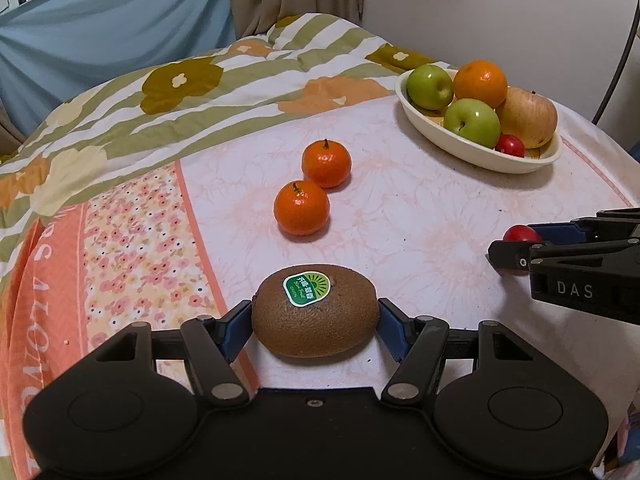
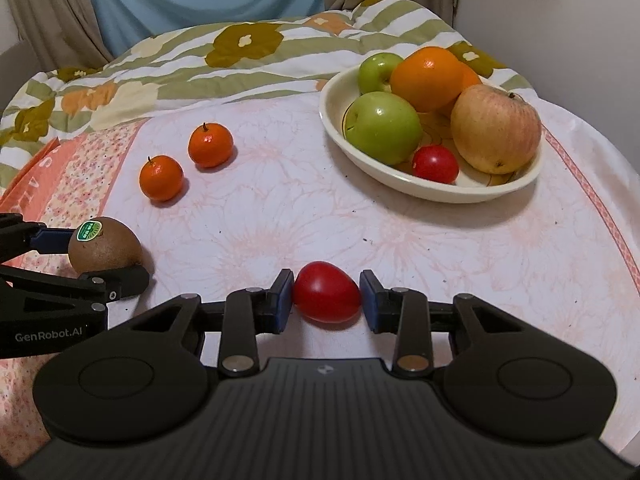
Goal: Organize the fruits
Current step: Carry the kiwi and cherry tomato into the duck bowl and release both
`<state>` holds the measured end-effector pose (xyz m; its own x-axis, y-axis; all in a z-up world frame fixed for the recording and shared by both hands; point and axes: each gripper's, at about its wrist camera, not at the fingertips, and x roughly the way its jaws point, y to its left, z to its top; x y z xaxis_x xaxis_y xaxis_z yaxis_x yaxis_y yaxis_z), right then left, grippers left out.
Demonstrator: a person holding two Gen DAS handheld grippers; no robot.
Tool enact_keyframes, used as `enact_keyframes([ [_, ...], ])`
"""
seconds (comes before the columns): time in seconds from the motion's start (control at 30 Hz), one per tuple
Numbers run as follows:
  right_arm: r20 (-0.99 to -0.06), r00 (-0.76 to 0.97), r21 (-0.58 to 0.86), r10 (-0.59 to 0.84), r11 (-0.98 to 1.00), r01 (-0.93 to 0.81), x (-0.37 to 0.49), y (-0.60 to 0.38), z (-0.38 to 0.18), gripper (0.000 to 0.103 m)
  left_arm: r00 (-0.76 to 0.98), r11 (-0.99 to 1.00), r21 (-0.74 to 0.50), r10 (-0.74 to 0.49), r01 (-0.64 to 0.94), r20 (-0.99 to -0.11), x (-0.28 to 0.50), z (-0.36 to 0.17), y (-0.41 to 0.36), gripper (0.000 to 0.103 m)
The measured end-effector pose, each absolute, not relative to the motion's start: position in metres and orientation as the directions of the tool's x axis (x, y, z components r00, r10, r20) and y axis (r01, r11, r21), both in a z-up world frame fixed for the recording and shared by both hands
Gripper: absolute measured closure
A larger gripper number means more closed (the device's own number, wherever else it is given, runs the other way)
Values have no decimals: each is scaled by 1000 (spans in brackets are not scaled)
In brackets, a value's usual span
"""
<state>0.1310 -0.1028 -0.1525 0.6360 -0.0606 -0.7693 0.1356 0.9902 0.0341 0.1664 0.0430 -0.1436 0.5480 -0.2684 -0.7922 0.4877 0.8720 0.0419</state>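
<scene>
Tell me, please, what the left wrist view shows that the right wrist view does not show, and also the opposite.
Only the left wrist view shows the left claw from behind, with both its pads on the kiwi.

Only the right wrist view shows the right claw from behind, with both pads closed on the red tomato.

Both show the two mandarins loose on the cloth and the bowl with its apples, orange and a second tomato.

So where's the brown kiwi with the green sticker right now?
The brown fuzzy kiwi with the green sticker lies on the flowered cloth, clamped in the left tool, nearer the camera than the two small orange mandarins. In the right wrist view it appears at far left.
</scene>
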Motion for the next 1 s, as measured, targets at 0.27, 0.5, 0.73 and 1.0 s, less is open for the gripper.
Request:
enact_keyframes([
  [0.27, -739, 672, 35, -50, 993, 112, 127, -117, -127, 53, 574, 885, 26, -279, 465, -770, 163, -120, 28, 33],
  [0.5, -711, 702, 41, -37, 995, 95, 123, -147, -94, 53, 610, 896, 15, -290, 443, -737, 161, -89, -1, 33],
  [0.73, -687, 727, 44, -18, 997, 65, 119, -189, -61, 53, 652, 914, 7, -285, 407, -703, 159, -59, -37, 33],
  [1.0, -663, 749, 43, -5, 998, 45, 134, -249, -39, 53, 692, 928, 11, -271, 373, -669, 171, -39, -83, 33],
])
